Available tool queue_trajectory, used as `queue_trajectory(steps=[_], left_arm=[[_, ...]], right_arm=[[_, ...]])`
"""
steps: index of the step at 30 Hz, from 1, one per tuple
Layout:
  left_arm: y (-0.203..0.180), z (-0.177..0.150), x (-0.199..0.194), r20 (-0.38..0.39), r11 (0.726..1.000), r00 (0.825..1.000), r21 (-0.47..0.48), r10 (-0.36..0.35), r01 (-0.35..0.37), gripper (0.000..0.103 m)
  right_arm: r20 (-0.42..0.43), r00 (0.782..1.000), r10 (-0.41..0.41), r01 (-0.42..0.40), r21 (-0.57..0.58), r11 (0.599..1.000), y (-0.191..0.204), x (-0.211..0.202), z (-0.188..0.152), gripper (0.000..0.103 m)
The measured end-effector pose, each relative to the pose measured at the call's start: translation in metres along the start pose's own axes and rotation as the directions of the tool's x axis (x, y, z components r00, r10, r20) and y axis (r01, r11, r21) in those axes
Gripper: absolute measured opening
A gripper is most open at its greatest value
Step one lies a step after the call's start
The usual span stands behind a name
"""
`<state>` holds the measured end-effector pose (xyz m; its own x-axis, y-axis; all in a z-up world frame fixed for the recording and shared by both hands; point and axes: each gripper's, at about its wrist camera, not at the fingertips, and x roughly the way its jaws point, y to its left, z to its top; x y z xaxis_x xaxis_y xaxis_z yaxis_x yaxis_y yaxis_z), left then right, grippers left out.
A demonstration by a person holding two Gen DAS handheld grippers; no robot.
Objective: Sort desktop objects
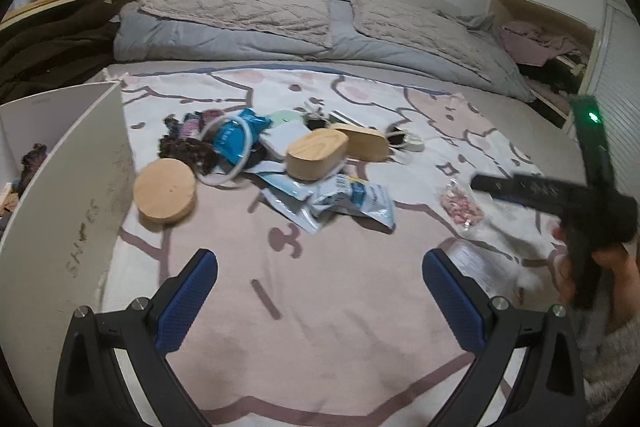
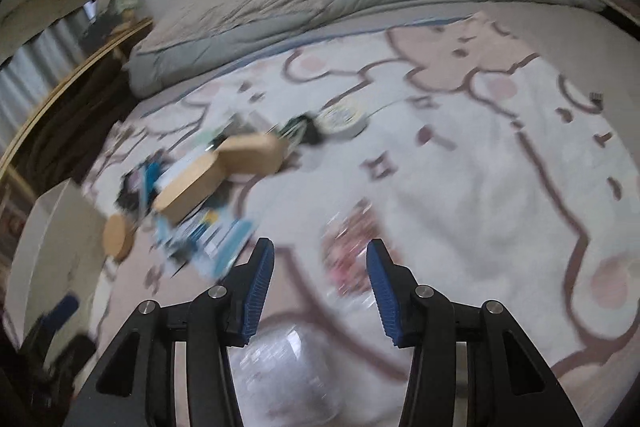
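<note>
I count three wooden boxes: round (image 1: 165, 191) at nine o'clock, two ovals (image 1: 317, 155) (image 1: 362, 142) centre. My left gripper (image 1: 320, 291) and right gripper (image 2: 320, 279) both spread, empty.

Blanket (image 1: 320, 307): pink and white, brown-outlined cartoon animals. Oval boxes (image 1: 318, 155): light wood. Snack packets (image 1: 236, 135): blue and white. Duvet (image 1: 240, 43): grey. Gripper pads (image 1: 188, 303): blue.

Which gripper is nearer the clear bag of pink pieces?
Right. The right gripper hangs just short of the bag; the left gripper sits farther back and off to its left.
</note>
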<state>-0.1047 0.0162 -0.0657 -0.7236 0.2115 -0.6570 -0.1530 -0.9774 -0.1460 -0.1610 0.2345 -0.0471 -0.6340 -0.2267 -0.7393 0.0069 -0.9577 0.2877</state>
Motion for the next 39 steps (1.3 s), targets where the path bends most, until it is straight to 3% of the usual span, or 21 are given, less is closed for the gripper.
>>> queue_trajectory(steps=[4,12,16,18,23,32,39], left_arm=[[-0.008,-0.004,0.005,-0.02,1.0,1.0,0.026,-0.002,0.003,0.103],[-0.017,-0.008,0.01,-0.038,0.998,0.999,0.059,-0.008,0.01,0.103],[-0.017,-0.008,0.008,-0.035,0.998,0.999,0.058,-0.013,0.015,0.103],[-0.017,-0.008,0.008,-0.035,0.998,0.999,0.057,-0.014,0.016,0.103],[-0.018,-0.008,0.007,-0.035,0.998,0.999,0.056,-0.016,0.018,0.103],[-0.019,-0.008,0.005,-0.031,0.998,0.999,0.052,-0.02,0.021,0.103],[-0.015,-0.006,0.003,-0.03,0.999,1.0,0.038,-0.002,0.003,0.103]], right_arm=[[-0.003,0.998,-0.068,0.068,-0.036,0.997,-0.005,0.022,0.008,0.047],[-0.077,0.994,-0.083,0.074,-0.114,0.991,0.001,0.054,0.0,0.046],[-0.06,0.994,-0.088,0.078,-0.152,0.985,0.006,0.047,-0.004,0.016],[-0.043,0.995,-0.092,0.084,-0.159,0.984,0.008,0.04,-0.006,0.013],[-0.042,0.995,-0.089,0.082,-0.143,0.986,0.001,0.023,-0.015,0.013],[-0.067,0.982,-0.175,0.162,-0.173,0.972,-0.011,-0.008,-0.047,0.013],[-0.084,0.988,-0.132,0.109,-0.238,0.965,0.013,-0.007,-0.062,0.013]])
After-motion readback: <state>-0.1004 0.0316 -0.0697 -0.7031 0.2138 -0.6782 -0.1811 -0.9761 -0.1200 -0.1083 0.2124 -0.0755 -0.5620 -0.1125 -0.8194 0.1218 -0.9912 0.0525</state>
